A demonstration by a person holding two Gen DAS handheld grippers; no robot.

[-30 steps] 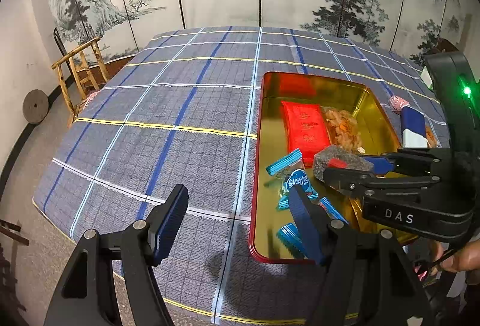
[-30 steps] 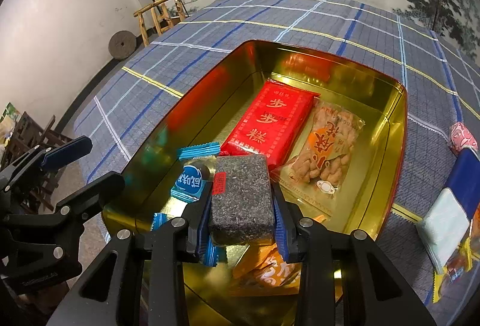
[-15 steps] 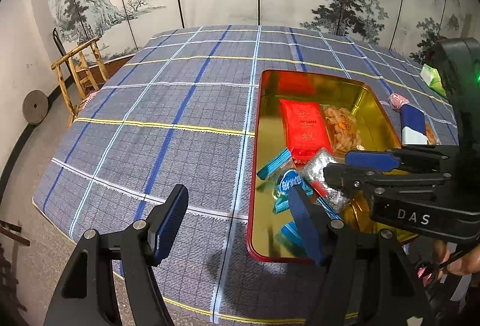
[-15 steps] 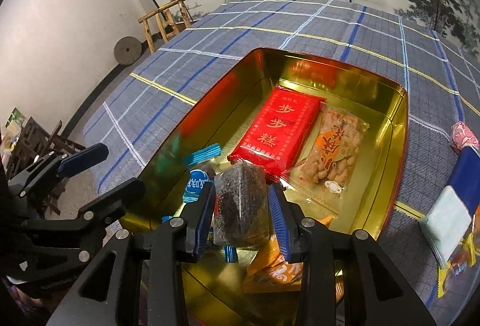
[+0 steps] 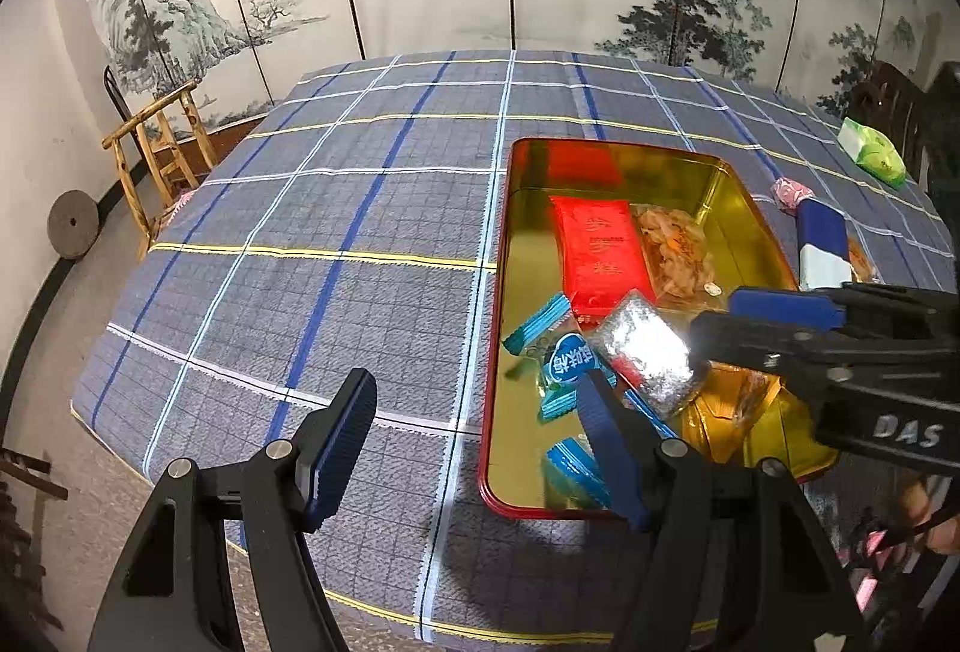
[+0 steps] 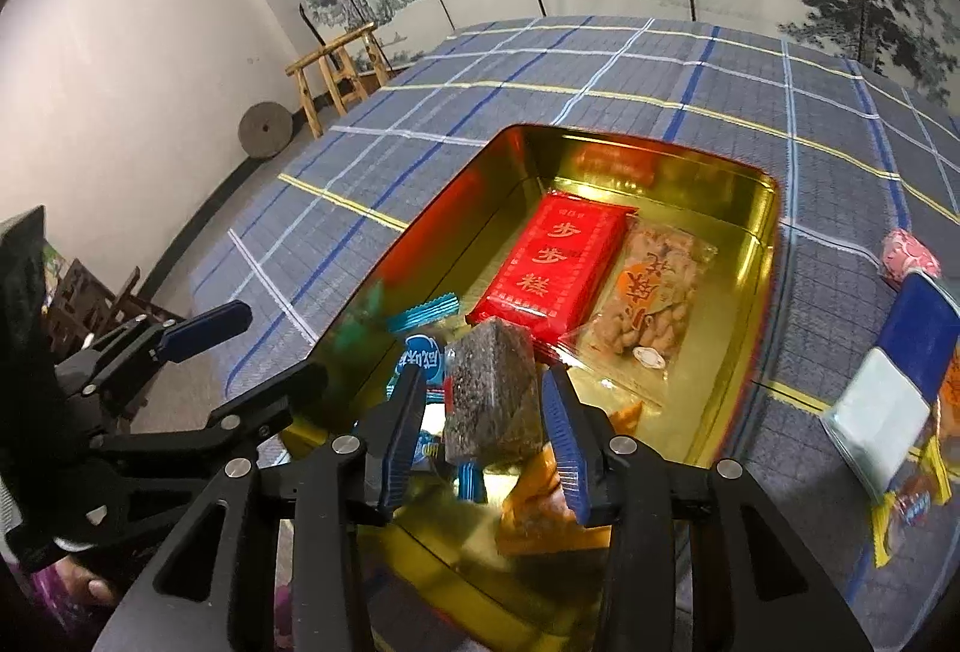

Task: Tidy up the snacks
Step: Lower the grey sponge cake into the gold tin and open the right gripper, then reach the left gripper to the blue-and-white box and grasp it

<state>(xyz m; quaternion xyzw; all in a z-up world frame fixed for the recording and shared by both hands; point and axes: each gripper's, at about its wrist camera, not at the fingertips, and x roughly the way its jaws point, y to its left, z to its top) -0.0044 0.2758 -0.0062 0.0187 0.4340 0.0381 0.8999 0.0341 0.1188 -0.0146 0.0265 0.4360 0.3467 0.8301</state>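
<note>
**Letting go over the tin**

Right hand-held gripper (image 6: 480, 424) hangs over the near end of the gold tin (image 6: 765, 256), its jaws opening around the dark speckled snack block (image 6: 489, 394); the pads look just clear of it. I judge I'm dropping it here beside the red packet (image 6: 555, 265) and peanut bag (image 6: 651, 298), keeping snacks together. Its clear wrapper glints silver and looks slippery. My left hand-held gripper (image 5: 474, 436) stands wide and empty above the desk (image 5: 312, 256).
</note>
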